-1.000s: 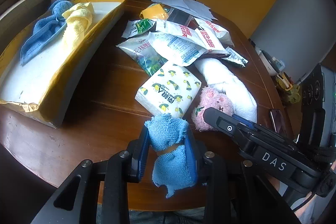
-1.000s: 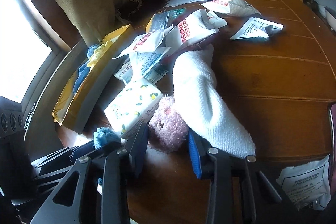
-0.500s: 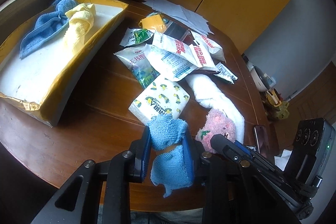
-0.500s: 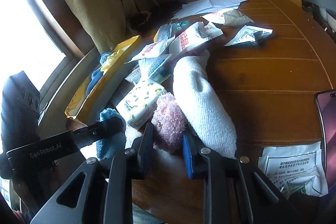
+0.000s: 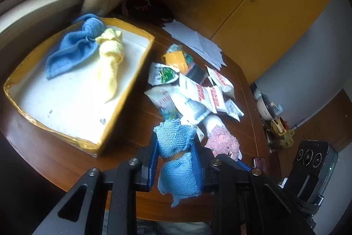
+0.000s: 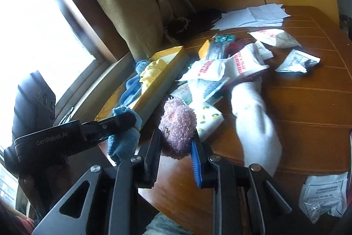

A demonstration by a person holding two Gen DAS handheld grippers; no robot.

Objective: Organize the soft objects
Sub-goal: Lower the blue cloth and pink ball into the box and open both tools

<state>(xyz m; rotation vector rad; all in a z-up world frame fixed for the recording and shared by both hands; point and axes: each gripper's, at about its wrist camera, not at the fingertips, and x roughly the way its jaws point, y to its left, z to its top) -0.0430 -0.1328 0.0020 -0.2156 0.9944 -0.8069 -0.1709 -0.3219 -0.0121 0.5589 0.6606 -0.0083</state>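
Note:
My left gripper [image 5: 176, 158] is shut on a small blue cloth [image 5: 176, 160] tied at its middle, held above the table's near edge; the same cloth [image 6: 124, 140] shows in the right wrist view. My right gripper [image 6: 176, 142] is shut on a pink fluffy toy [image 6: 177, 124], lifted off the table; the toy [image 5: 222, 142] sits just right of the blue cloth. A yellow-rimmed white tray [image 5: 140, 67] at the left holds a blue cloth [image 5: 70, 50] and a yellow cloth [image 5: 110, 54]. A white rolled towel [image 6: 253, 116] lies on the table.
Several snack and desiccant packets [image 5: 198, 91] are piled mid-table, with a lemon-print tissue pack [image 6: 209, 118] near the toy. White papers [image 5: 195, 41] lie at the far edge. Another packet [image 6: 323, 193] rests at the near right. A phone [image 5: 259, 163] lies by the right edge.
Both grippers rose from the table. The right one closed on the pink toy and lifted it. The left one, holding the blue cloth, swung left toward the tray.

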